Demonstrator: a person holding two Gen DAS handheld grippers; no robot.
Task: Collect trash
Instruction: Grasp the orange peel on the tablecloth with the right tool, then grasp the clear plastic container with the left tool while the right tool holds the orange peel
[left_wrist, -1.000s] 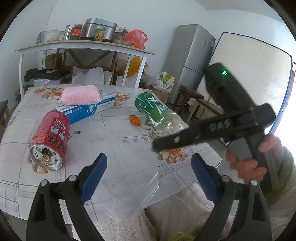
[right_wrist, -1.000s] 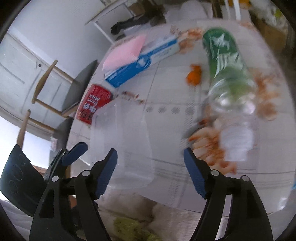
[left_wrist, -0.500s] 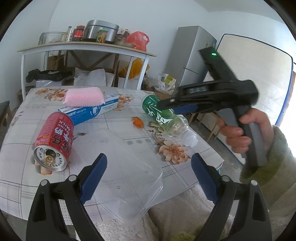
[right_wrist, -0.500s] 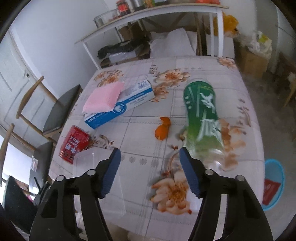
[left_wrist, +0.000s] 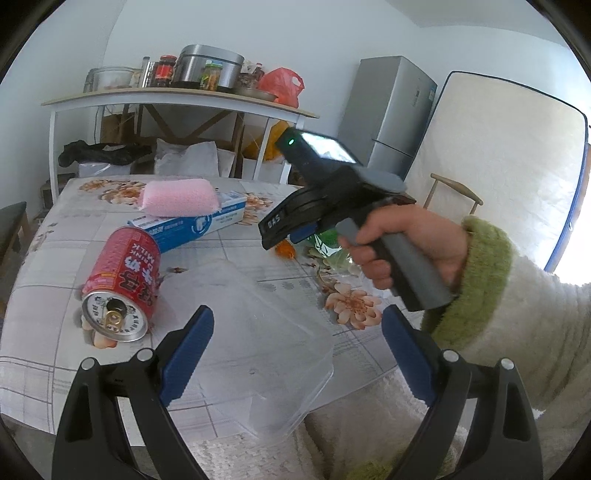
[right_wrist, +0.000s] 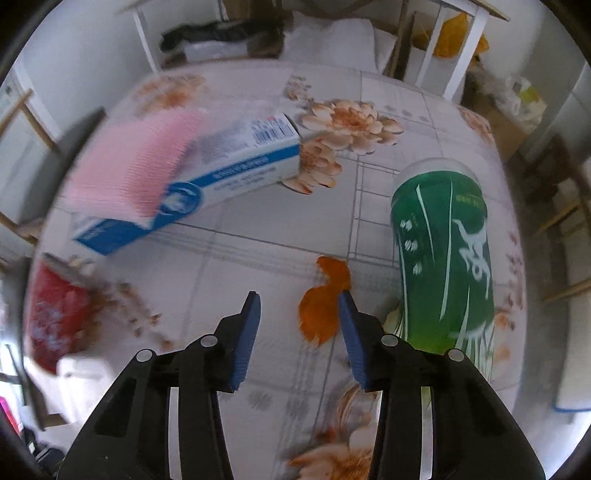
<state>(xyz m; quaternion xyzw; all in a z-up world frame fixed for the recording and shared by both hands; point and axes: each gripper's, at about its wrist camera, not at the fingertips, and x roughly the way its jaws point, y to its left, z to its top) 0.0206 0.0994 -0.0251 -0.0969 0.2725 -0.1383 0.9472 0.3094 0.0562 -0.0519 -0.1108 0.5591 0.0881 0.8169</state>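
Note:
An orange peel (right_wrist: 325, 299) lies on the floral table, also visible in the left wrist view (left_wrist: 285, 250). My right gripper (right_wrist: 300, 314) is open and empty, low over the table, with the peel just ahead and partly behind its right finger. A green plastic bottle (right_wrist: 447, 254) lies on its side to the right. A red drink can (left_wrist: 123, 280) lies on its side at the left. My left gripper (left_wrist: 297, 343) is open and empty above a clear plastic container (left_wrist: 258, 347) at the table's near edge.
A blue-white box (right_wrist: 225, 181) with a pink sponge (right_wrist: 133, 166) on it lies at the back left. The table edge (left_wrist: 207, 421) is near me. A white shelf (left_wrist: 177, 99) with pots, a fridge (left_wrist: 388, 110) and a mattress (left_wrist: 498, 177) stand behind.
My right gripper has swung over the table, dropped toward the orange peel and narrowed its jaws. The left gripper has barely moved.

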